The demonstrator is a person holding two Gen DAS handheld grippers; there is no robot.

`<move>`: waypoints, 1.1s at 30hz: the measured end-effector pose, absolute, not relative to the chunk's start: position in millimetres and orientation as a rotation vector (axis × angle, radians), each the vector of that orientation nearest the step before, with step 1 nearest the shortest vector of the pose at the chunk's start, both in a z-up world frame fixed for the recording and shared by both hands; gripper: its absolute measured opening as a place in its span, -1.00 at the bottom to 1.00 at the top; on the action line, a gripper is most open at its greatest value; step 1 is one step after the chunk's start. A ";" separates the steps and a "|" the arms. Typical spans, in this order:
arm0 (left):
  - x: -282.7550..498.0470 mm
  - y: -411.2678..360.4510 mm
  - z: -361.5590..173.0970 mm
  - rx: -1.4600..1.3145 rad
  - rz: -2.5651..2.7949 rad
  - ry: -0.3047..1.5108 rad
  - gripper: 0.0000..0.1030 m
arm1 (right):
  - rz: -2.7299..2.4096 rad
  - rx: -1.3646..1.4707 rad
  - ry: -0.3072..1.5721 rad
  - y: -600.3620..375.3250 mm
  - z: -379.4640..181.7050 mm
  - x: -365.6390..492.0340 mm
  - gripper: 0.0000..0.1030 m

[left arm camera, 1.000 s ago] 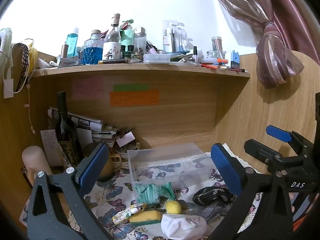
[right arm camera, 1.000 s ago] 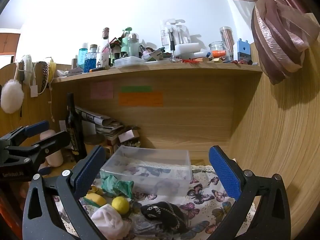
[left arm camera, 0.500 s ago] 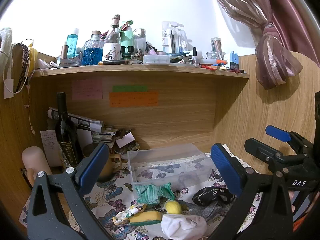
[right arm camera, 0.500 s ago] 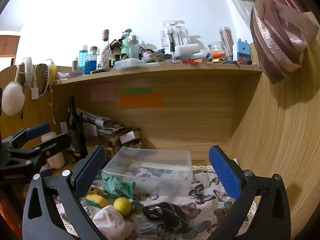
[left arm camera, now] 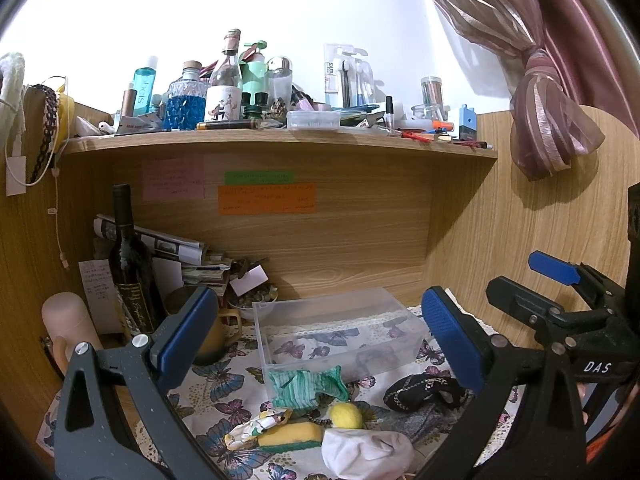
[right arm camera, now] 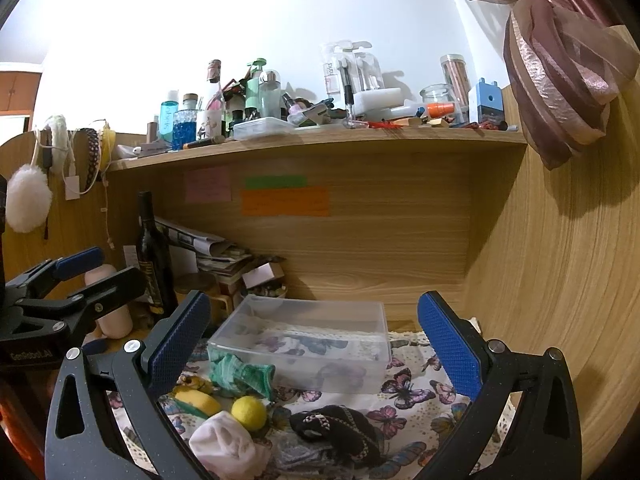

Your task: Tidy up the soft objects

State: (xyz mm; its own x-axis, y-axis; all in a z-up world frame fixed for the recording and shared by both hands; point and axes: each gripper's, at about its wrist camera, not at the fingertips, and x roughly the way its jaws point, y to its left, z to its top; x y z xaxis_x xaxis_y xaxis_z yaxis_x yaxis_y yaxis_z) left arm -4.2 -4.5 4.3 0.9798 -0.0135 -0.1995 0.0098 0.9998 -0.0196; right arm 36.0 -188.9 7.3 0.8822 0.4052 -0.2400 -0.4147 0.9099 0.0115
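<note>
Left gripper: your fingers stand wide apart with nothing between them, held above the pile.
Right gripper: the same, spread wide and carrying nothing, raised over the desk.
Clear bin: it sits on the butterfly cloth at the back of the desk, and looks empty, so none of the sorting appears done yet.
Soft pile: all of it lies in front of the bin, closest to you.
Green striped cloth: crumpled against the bin's near wall. It should be light and limp, so pinch a raised fold rather than a flat edge.
Yellow ball: just in front of the green cloth. It looks fuzzy and squashy and may roll, so close on its middle from both sides.
White bundle: nearest you. Soft and bulky; take the top bulge.
Black patterned piece: to the right of the ball. Floppy, likely to trail, so grab it mid-body.
Yellow sponge: left of the white bundle. It should compress easily; grip across its short side.
</note>
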 end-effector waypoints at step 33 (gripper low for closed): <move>-4.5 -4.2 3.4 -0.029 -0.017 0.188 1.00 | 0.432 -0.023 0.232 -188.5 8.6 36.2 1.00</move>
State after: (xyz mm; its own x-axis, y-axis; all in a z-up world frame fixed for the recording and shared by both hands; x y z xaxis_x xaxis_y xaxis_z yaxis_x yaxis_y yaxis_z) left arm -4.5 -4.2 3.4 0.9823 -0.0197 -0.1862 0.0142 0.9994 -0.0309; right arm 36.2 -188.5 8.6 0.8820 0.4126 -0.2276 -0.4179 0.9081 0.0271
